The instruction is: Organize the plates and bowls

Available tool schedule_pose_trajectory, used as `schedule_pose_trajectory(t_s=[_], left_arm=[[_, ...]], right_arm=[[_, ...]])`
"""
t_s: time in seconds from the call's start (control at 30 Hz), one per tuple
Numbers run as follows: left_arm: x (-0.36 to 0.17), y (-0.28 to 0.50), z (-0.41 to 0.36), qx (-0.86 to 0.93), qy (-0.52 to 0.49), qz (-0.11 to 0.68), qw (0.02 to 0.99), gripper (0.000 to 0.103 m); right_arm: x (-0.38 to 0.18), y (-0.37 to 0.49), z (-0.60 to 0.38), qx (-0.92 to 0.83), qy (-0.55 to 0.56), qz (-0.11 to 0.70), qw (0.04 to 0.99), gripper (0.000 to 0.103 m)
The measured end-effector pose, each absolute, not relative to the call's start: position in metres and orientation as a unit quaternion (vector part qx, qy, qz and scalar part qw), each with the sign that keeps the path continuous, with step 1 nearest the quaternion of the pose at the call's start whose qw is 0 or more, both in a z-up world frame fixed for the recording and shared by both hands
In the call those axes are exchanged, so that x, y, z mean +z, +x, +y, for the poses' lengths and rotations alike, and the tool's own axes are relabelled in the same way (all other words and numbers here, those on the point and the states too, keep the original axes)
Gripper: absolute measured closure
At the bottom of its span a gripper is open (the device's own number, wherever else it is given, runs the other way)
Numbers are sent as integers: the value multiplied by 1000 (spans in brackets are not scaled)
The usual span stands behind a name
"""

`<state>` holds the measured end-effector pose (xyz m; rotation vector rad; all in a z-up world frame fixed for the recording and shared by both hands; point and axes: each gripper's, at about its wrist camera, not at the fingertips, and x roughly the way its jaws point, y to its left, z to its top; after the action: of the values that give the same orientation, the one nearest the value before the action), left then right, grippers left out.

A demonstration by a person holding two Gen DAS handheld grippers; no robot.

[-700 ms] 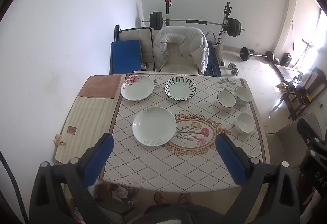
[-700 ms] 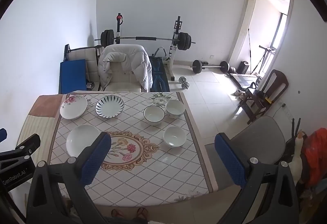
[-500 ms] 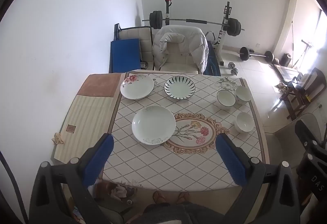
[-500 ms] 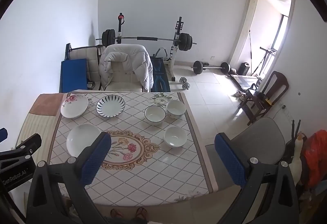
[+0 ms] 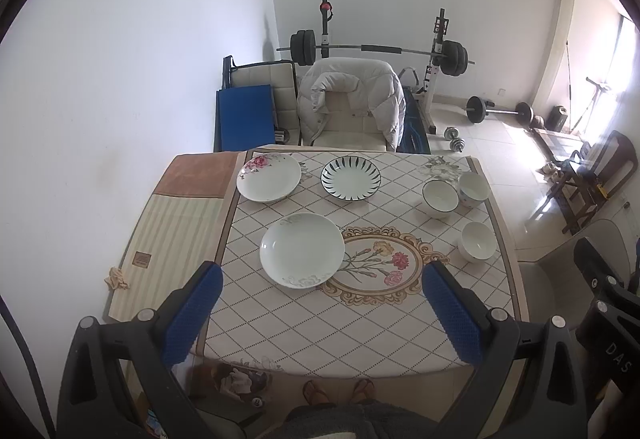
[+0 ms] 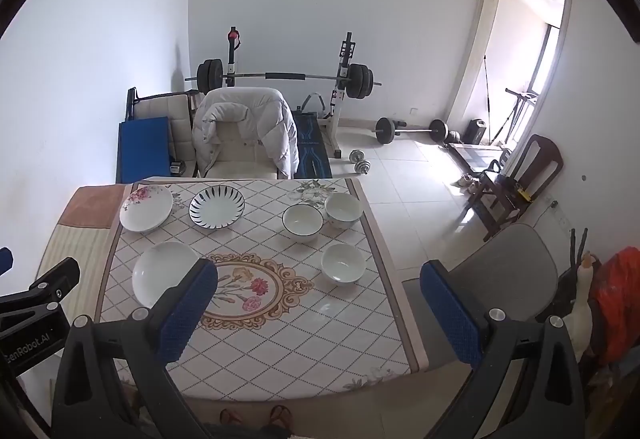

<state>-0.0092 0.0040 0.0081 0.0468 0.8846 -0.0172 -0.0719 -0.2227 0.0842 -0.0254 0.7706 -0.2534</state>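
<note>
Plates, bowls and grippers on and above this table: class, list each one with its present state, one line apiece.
Floral plate: upright, empty, far left.
Striped plate: upright, empty, separate.
Plain white plate: upright, empty, nearest.
Dark-rimmed bowl: upright, empty, close beside the next bowl.
Far right bowl: upright, empty.
Small white bowl: upright, empty, alone.
Left gripper: open, holding nothing.
Right gripper: open, holding nothing.

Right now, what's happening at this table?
Nothing is held yet. A person holds the left gripper and right gripper open above the table. Three plates lie on its left side and three bowls on its right, all separate, none stacked.
</note>
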Motion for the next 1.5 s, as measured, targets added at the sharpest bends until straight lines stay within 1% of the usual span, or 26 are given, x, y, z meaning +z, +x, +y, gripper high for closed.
schedule_pose_trajectory(t_s=[0.97,1.5], left_arm=[[10,-22,0,-6,22,419,908,1],[11,-24,-1,-7,24,415,910,1]], right_arm=[[93,-79,-231,-122,-12,375,919,0],[89,-82,-224,-128,-9,370,920,0]])
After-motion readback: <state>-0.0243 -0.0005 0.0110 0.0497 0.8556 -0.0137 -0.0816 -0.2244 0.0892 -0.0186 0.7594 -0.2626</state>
